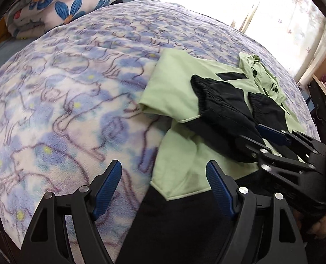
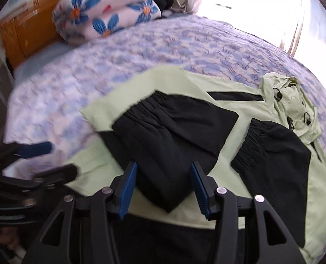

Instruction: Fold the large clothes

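Left gripper (image 1: 164, 189) spread wide, empty, at the jacket's (image 1: 178, 83) hem. Right gripper (image 2: 163, 189) parted, gripping nothing; black sleeve (image 2: 171, 136) just ahead.

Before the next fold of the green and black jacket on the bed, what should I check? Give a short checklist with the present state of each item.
1. Both black sleeves folded over the jacket body: ok.
2. Left gripper empty, jaws apart: ok.
3. Right gripper empty, jaws apart above the sleeve, pads not pressing it: ok.
4. Hood lying flat: not ok, it is bunched.
5. Blanket beside the jacket free of other things: ok.
6. Near hem flat: cannot tell, the grippers hide it.
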Motion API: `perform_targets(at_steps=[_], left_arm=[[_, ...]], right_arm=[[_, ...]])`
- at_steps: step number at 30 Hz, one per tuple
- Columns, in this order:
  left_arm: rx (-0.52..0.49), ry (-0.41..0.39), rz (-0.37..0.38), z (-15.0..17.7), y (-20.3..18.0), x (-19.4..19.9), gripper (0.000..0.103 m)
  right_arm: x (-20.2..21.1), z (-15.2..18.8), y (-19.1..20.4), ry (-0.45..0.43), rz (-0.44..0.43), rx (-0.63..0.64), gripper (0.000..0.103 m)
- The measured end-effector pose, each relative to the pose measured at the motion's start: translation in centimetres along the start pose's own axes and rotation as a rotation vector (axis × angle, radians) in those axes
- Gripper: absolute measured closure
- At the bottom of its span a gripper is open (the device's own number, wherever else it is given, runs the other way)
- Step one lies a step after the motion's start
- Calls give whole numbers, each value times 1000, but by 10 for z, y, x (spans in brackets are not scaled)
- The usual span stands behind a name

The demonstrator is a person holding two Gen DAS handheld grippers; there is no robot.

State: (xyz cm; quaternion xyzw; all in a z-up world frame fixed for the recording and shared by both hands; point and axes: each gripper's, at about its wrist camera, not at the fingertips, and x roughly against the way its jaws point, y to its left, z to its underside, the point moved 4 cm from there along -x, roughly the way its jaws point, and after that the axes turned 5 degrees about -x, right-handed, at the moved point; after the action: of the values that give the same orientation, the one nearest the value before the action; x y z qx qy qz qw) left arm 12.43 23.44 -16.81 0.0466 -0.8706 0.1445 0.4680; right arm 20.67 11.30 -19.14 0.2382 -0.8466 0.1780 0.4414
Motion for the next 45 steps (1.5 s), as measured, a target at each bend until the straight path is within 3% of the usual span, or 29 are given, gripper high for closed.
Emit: perform_targets(at_steps=[1,3,4,7,12,15,17,18,20,22,25,29,33,36,40,45], left_arm=[[1,3,0,1,1,-1,26],[5,7,4,2,2,-2,25],[7,9,7,2,2,-3,26],[7,7,15,3,-1,-2,25],[-17,-20,24,0,-10,6,26],[-32,-32,27,-1,-15,9,26],[-41,-34,32,-2,-18,9,26],[-46,-33,34,-2,-20,9,26],[-56,-25,36,-2,-23,6,26],[-68,-19,40,-2,-27,4,26],[-98,-13,45,-8,-34,-1,26],[-137,-1,47,-28,-42,-12,26],[-168,29,41,-57,-45,-35,25],[-179,62,30,-83,-45,-62,25],[-151,122,38,-114,-41,-100,26],[-144,178,54,-129,-46,-130,26]], right_arm=[[-6,-1,0,10,37,10,54],[-13,-5,-1,13,93,20,70],[-13,-8,-2,9,103,18,96],[0,-25,-10,-37,105,-14,98],[74,-63,-51,-273,64,-151,98],[116,-65,-94,-380,74,-283,98],[131,-50,-131,-391,91,-396,96],[132,-37,-150,-374,88,-464,94],[124,-5,-180,-297,103,-567,73],[108,32,-202,-197,148,-632,64],[82,94,-226,-39,172,-712,64],[82,131,-240,9,156,-772,62],[90,120,-249,-27,117,-773,43],[85,96,-256,-39,104,-765,42],[66,57,-249,-25,120,-661,42],[16,26,-220,115,113,-478,42]])
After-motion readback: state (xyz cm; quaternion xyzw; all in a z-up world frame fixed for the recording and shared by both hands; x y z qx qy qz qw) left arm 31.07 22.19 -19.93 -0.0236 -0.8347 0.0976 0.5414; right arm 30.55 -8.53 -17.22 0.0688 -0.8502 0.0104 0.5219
